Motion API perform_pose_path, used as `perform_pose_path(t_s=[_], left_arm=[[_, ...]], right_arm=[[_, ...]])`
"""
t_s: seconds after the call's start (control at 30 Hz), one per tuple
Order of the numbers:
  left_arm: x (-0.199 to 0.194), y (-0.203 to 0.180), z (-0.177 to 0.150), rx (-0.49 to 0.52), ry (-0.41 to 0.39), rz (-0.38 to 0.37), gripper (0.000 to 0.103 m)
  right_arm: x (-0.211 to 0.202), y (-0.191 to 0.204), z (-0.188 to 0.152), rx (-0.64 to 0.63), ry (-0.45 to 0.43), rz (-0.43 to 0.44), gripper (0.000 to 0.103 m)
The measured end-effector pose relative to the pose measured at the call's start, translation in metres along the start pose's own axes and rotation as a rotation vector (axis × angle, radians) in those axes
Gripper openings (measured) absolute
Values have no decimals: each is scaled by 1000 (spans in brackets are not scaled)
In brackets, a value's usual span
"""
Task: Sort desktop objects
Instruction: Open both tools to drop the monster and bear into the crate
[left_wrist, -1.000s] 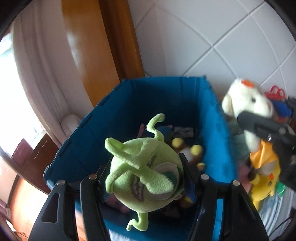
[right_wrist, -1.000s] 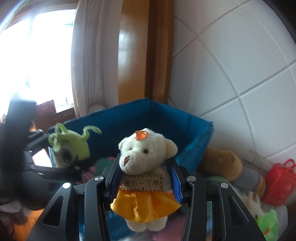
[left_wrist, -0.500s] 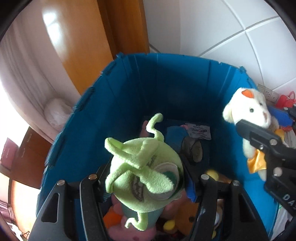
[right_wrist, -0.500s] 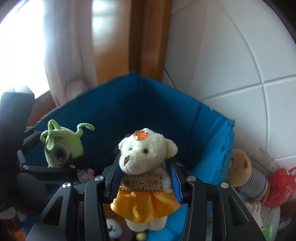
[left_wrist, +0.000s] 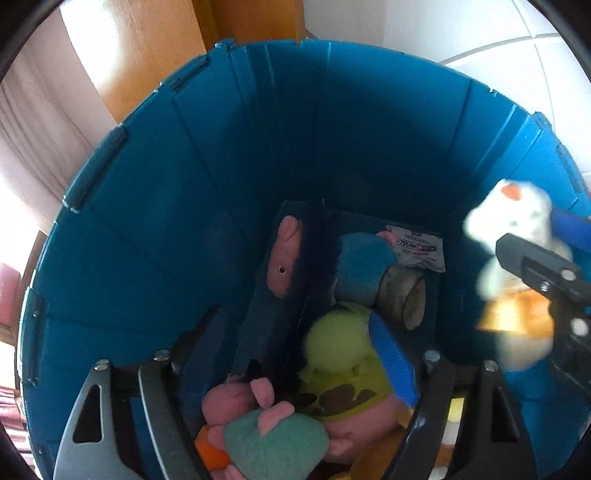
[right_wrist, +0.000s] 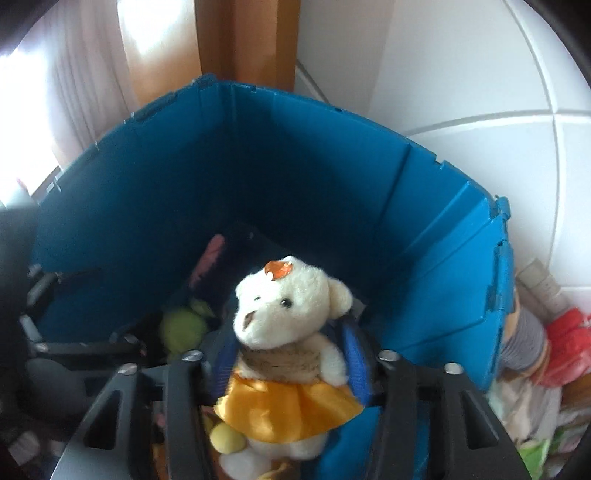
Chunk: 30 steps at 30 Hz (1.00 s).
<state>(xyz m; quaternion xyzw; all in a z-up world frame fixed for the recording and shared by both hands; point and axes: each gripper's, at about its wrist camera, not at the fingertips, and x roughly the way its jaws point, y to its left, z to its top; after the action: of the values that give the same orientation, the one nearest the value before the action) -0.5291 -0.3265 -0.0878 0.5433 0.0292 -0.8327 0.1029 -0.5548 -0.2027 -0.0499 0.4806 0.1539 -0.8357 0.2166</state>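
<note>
While the left gripper hangs spread over the green plush lying in the blue bin, the right gripper clamps the white bear upright directly above the bin's right side.

Tall walls of the blue bin hem in its open mouth on every side, leaving entry from above only. Soft toys crowd the bin floor: a green plush, a pink plush and a blue-and-grey plush, with bare floor only along the left wall. At the right wall, the white bear fills the right tongs.
</note>
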Motion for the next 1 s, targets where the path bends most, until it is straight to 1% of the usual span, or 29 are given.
perform_pose_path(t_s=[0.03,0.1,0.2,0.23,0.43,0.57,0.77,1.0], left_arm=[[0,0,-1,-3,0,-4,80],[-1,0,-1,-4,-4,3,80],[-6,-2,-3,-2,-16,4,80],[-5,2,-4,-2,-20,5,80],[-20,-4,-9,23,-45,16,80],[-31,-4,-13,32,-57,21,80],[-45,-6,-21,34,-66,35,80],[-76,-13,-45,29,-106,17,80]], right_arm=[[-1,0,0,-5,-3,-9,71],[-3,1,-1,-13,-10,-24,74],[-10,7,-5,-19,-14,-25,74],[-11,8,-5,-22,-16,-28,74],[-15,10,0,-34,-30,-42,77],[-29,11,-7,-35,-38,-41,79],[-44,17,-17,-57,-47,-72,84],[-71,17,-35,-50,-71,-71,84]])
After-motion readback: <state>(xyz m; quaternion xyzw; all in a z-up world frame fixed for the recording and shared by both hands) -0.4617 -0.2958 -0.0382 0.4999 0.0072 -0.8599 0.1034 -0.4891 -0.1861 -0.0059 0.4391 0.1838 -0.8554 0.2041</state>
